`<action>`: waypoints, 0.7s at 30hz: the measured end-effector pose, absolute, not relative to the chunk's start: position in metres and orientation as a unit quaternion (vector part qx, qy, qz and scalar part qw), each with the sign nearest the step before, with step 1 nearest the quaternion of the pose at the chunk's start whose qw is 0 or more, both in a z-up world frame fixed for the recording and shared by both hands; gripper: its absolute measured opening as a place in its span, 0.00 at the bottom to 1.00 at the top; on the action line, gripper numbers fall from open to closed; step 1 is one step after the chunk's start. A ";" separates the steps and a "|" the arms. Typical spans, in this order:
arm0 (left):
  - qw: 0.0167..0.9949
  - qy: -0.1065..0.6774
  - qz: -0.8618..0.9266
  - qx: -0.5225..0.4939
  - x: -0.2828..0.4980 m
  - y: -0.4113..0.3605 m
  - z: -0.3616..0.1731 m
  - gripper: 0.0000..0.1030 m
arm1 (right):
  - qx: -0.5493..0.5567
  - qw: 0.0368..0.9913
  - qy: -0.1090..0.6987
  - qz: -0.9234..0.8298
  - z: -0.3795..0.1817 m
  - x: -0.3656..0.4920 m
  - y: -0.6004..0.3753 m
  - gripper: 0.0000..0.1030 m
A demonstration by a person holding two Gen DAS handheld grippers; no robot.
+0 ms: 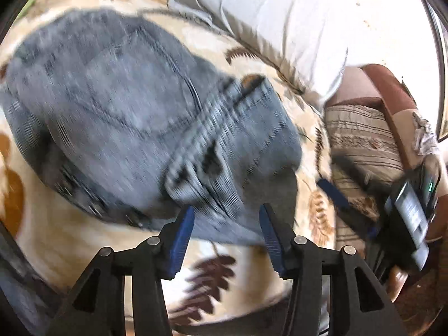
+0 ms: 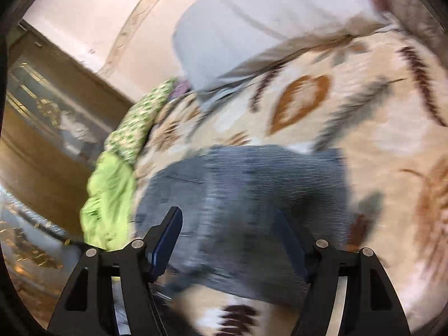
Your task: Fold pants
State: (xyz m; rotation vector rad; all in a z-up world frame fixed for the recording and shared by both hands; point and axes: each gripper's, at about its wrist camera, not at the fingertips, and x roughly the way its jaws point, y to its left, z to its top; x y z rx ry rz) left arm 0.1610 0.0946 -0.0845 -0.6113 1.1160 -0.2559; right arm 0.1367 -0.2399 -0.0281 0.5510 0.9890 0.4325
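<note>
Grey-blue jeans (image 1: 120, 112) lie bunched on a cream blanket with a brown leaf print (image 1: 64, 238). A back pocket and the waistband face up in the left wrist view. My left gripper (image 1: 226, 218) is open and empty, just above the near edge of the jeans. In the right wrist view the jeans (image 2: 252, 184) lie blurred under my right gripper (image 2: 229, 221), which is open and empty, its fingers over the denim. The right gripper's body also shows at the right edge of the left wrist view (image 1: 408, 210).
A white pillow (image 1: 274, 19) lies at the far side of the bed; it also shows in the right wrist view (image 2: 252, 28). A green cloth (image 2: 109, 196) hangs at the bed's left edge beside a wooden cabinet (image 2: 42, 117). A striped cushion (image 1: 364, 140) and a brown chair sit right.
</note>
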 end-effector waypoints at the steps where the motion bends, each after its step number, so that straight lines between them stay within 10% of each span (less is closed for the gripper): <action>1: 0.801 0.521 -0.106 -0.274 0.167 0.094 -0.084 0.54 | 0.258 0.824 0.468 0.186 -0.034 0.134 -0.247 0.69; 7: 0.780 0.574 -0.101 -0.230 0.207 0.081 -0.095 0.56 | 0.256 0.822 0.496 0.116 -0.083 0.121 -0.281 0.49; 15: 0.814 0.551 -0.088 -0.163 0.212 0.060 -0.097 0.20 | 0.261 0.803 0.520 0.129 -0.108 0.124 -0.279 0.49; 21: 0.815 0.549 -0.087 -0.164 0.197 0.069 -0.108 0.22 | 0.239 0.824 0.497 0.132 -0.095 0.120 -0.270 0.49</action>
